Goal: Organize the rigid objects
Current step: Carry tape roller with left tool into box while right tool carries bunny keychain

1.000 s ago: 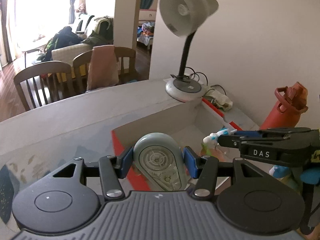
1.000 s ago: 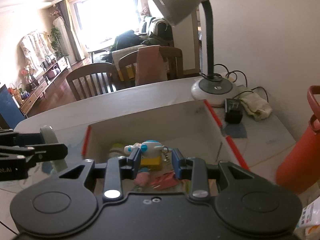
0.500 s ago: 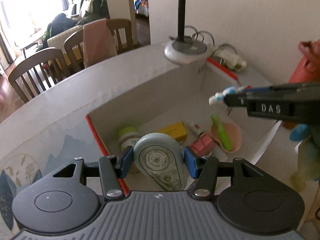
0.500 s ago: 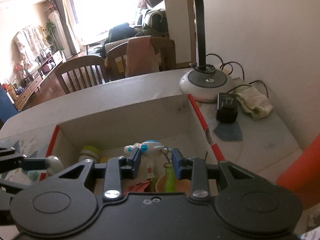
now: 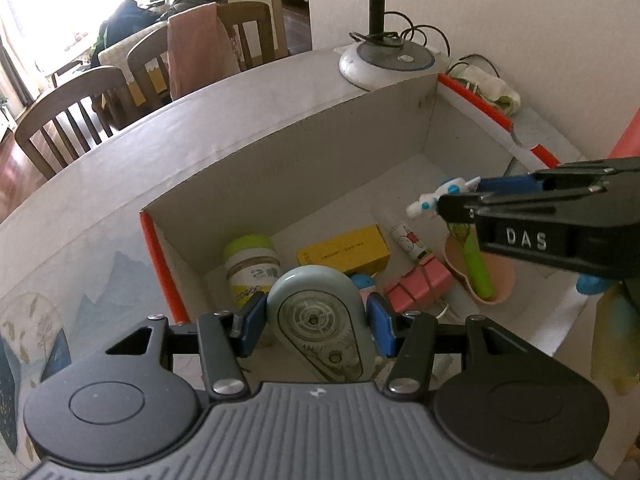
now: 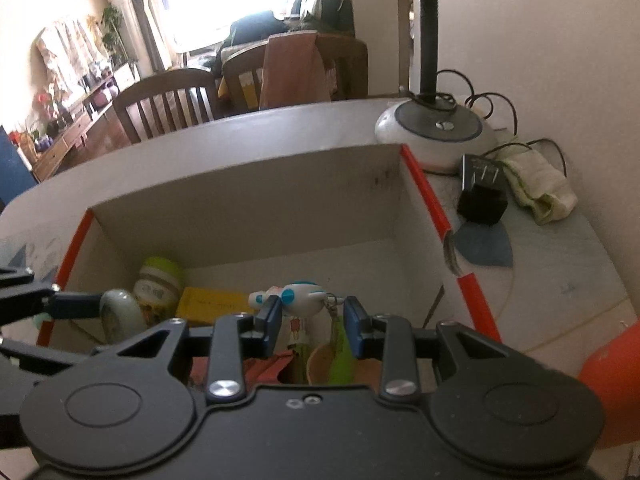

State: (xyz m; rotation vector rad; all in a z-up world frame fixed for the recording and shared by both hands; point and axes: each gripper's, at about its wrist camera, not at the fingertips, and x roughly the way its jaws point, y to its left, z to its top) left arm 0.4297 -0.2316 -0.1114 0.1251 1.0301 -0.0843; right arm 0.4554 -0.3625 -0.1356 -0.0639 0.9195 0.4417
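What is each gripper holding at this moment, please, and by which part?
The left gripper clamps a correction tape dispenser by its two flat sides. The right gripper pinches a small blue-and-white figure keychain across its body.

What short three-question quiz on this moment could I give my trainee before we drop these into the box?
1. True or false: the left hand-held gripper is shut on the correction tape dispenser.
2. What does the right hand-held gripper hold? A) small blue-and-white figure B) yellow box C) jar
3. Fill in: the green-lidded jar lies inside the cardboard ___.

Key: 1 true; 2 A, the small blue-and-white figure, not the yellow box; 3 box.
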